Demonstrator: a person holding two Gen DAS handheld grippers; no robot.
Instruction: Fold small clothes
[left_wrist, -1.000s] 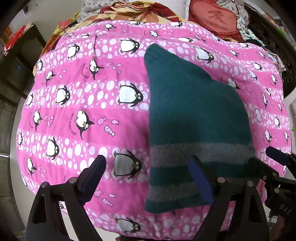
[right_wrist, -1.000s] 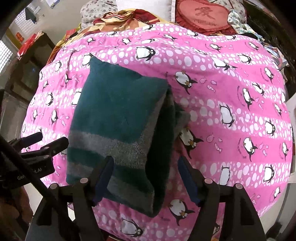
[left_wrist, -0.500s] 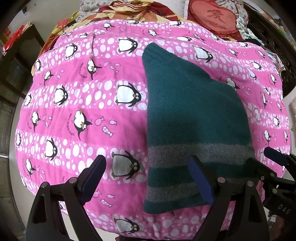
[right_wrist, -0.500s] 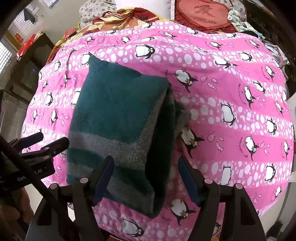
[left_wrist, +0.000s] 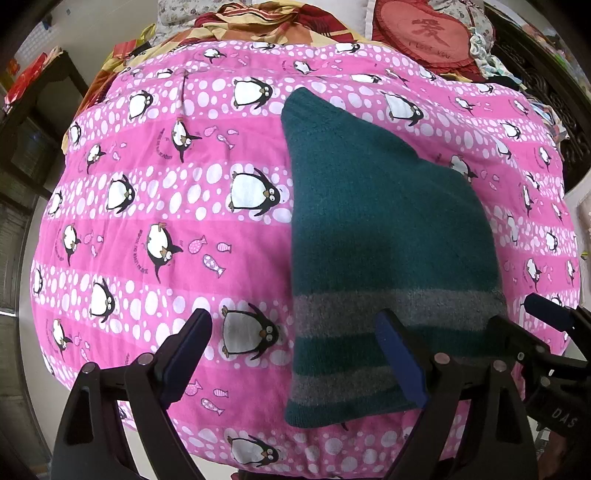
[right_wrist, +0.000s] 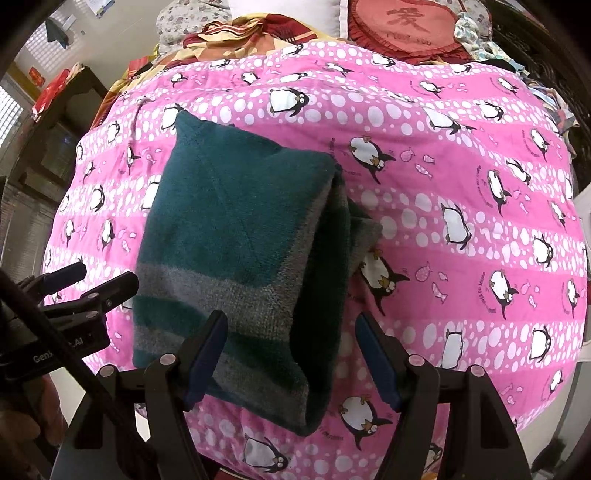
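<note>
A dark green knit garment with grey stripes (left_wrist: 384, 236) lies folded on a pink penguin-print bedspread (left_wrist: 166, 192). In the right wrist view the garment (right_wrist: 229, 236) shows stacked folded layers along its right side. My left gripper (left_wrist: 295, 354) is open and empty, hovering above the garment's near left edge. My right gripper (right_wrist: 291, 354) is open and empty, its jaws spread above the garment's near right corner. Each gripper shows at the edge of the other's view, the left one (right_wrist: 92, 291) and the right one (left_wrist: 546, 321).
A red heart cushion (left_wrist: 424, 33) and crumpled patterned bedding (left_wrist: 236, 18) lie at the far end of the bed. Dark furniture (left_wrist: 33, 110) stands to the left. Dark carved wood (left_wrist: 546, 74) borders the right side. The bed's near edge runs just below the grippers.
Both grippers stay open over the garment. The views have shifted only slightly; the garment has not moved.
</note>
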